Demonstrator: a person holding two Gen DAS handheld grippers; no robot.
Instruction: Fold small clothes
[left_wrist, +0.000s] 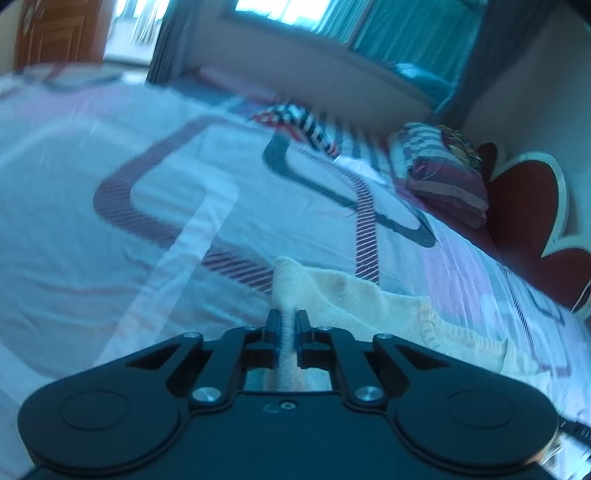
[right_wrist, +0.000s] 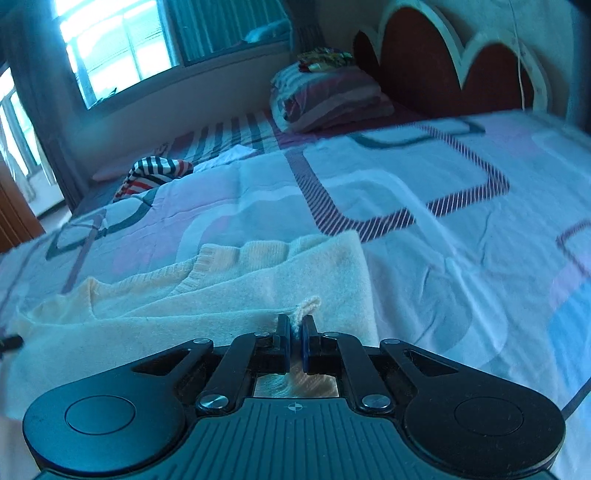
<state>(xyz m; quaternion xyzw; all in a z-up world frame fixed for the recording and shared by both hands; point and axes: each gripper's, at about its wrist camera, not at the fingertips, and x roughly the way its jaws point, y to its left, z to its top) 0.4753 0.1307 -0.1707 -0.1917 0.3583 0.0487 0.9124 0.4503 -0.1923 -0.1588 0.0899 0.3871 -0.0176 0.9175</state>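
**Hardly any markings, no words**

No word, brand or label can be read in either view. The left gripper (left_wrist: 287, 325) carries a small faint mark on its black body just behind the jaws, shaped like a "6" or "C"; it cannot be told which. The right gripper (right_wrist: 294, 328) has a small crosshair sign at the front of its ribbed body.

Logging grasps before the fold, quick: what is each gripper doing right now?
Left gripper: closed on the cream knit sweater.
Right gripper: closed on the same sweater's edge.
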